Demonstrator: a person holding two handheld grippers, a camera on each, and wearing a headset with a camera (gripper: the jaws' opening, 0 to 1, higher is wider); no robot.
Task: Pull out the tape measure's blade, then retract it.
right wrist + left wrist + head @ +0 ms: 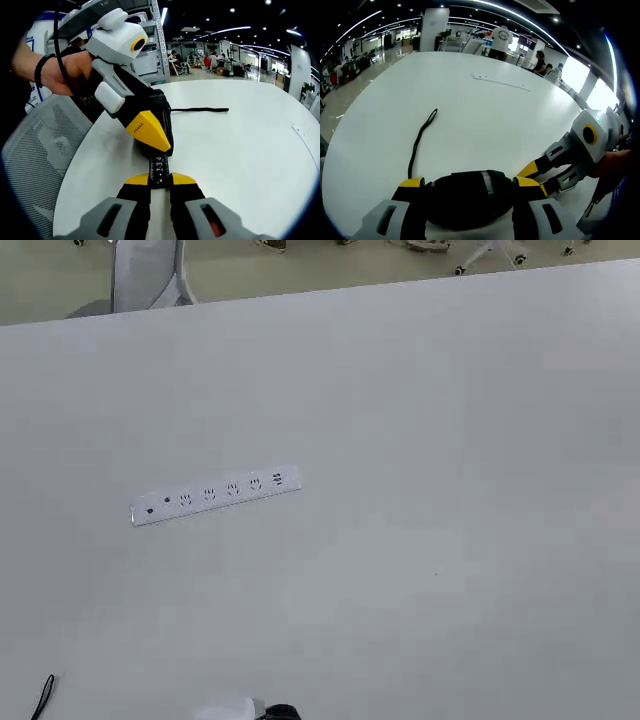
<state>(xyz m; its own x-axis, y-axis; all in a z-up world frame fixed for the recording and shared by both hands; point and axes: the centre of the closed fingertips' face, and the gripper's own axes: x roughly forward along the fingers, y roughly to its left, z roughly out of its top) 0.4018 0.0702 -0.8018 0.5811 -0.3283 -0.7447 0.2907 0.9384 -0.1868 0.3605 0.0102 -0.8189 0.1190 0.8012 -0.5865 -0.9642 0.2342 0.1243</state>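
The tape measure [465, 200] sits on the bench [470, 100] at its near edge, clamped between the left gripper's [468, 182] fingers. The right gripper's [160, 179] fingers pinch the blade [158, 167] just outside the tape measure's mouth, a few numerals showing, so the pull looks barely begun. Best to draw straight along the blade's line, keeping it flat and the tape measure steady. The left hand [70, 70] angles its gripper down onto the tape measure; the grippers meet tip to tip.
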